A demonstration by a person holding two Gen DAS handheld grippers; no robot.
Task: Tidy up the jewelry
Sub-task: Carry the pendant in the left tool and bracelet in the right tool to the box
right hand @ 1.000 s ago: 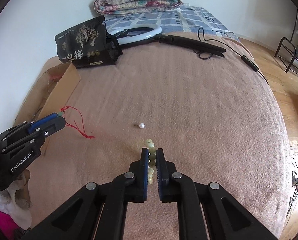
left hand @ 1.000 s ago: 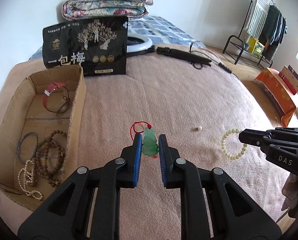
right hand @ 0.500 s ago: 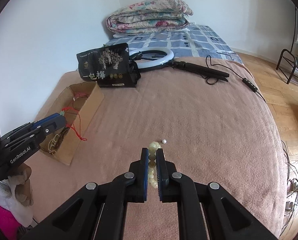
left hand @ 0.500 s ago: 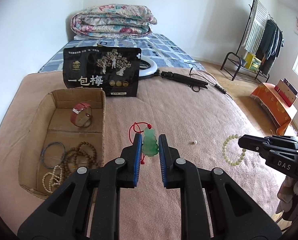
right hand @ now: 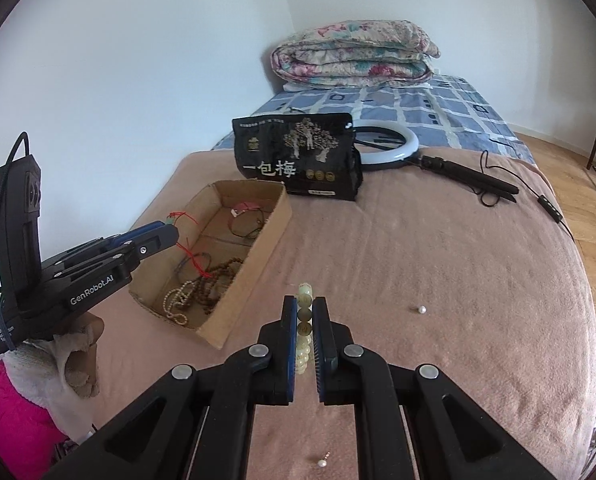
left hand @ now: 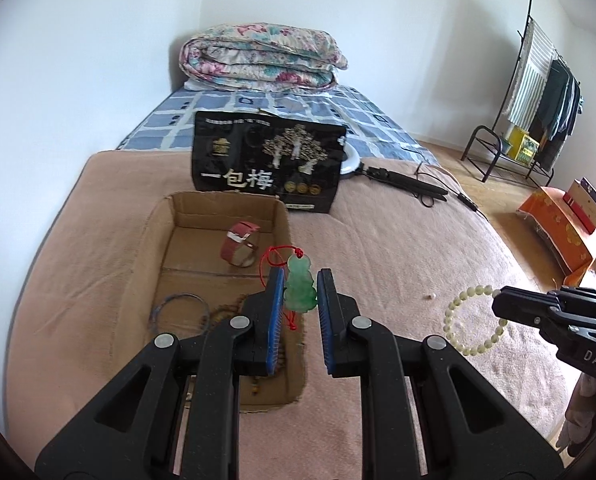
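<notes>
Both grippers raised, left gripper (left hand: 301, 294) and right gripper (right hand: 305, 322) clamped.

Pink-brown blanket (left hand: 398, 248) covers the near part of the bed; blue checked sheet (left hand: 233, 108) beyond it. Folded floral quilt (left hand: 261, 58) at the head, against the white wall. Black snack bag (left hand: 267, 168) with gold trees stands upright. Ring light (right hand: 390, 142) lies behind it, black handle (right hand: 470, 178) and cable trailing right. Clothes rack (left hand: 538, 92) and orange box (left hand: 566, 236) on the wooden floor.
</notes>
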